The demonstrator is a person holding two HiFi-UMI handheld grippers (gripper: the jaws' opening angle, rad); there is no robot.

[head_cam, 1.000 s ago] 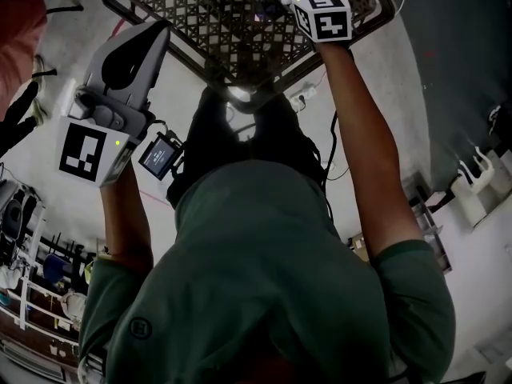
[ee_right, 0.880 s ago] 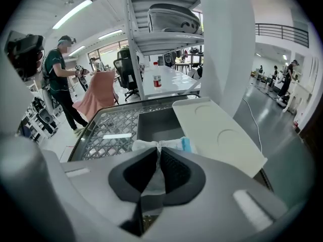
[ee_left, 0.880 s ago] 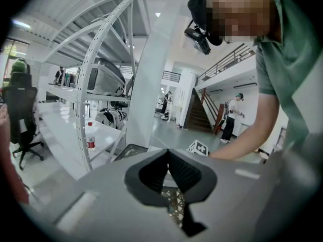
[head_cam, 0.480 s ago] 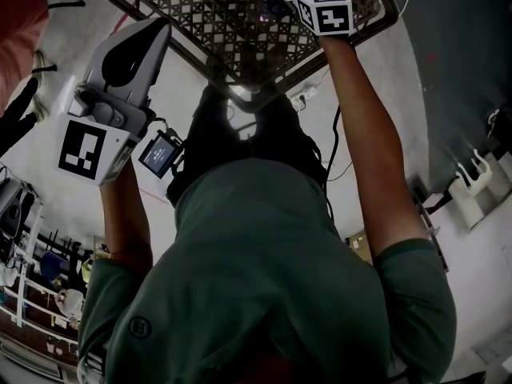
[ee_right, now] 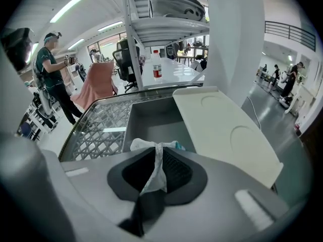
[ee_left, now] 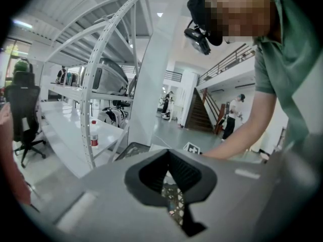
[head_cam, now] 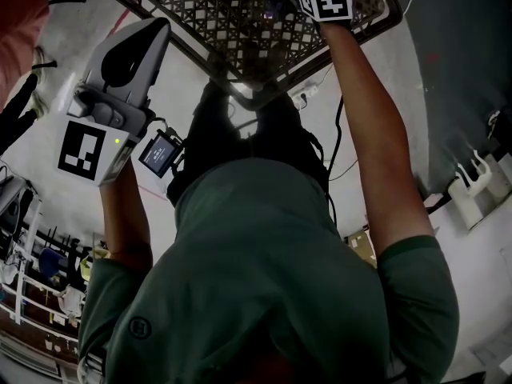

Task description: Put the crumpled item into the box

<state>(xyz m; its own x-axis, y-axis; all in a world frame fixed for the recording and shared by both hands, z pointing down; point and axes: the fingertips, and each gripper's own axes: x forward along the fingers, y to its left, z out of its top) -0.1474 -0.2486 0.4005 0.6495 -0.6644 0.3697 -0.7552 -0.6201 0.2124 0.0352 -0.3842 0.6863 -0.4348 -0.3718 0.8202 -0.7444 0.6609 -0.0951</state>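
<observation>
A: Right tool (ee_right: 155, 150) has advanced farther over the mesh worktop (ee_right: 96, 130). Its jaws have just been easing open, with the crumpled item (ee_right: 146, 145) still pinched over the box (ee_right: 156, 121).
B: Positioned for release. Left tool (ee_left: 168, 160) closed, empty, parked aside.

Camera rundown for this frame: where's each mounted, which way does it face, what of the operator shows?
Right gripper view: rides the right gripper, looks down along its tongs, which have just been opening with the crumpled wipe between them, into the open box; only tongs clearly show.
Left gripper view: rides the left gripper, looks along its closed tongs at the person's right forearm and torso.
Head view: on the head, steeply down; torso, both arms, both grippers.
Shared: lattice table in all three.
</observation>
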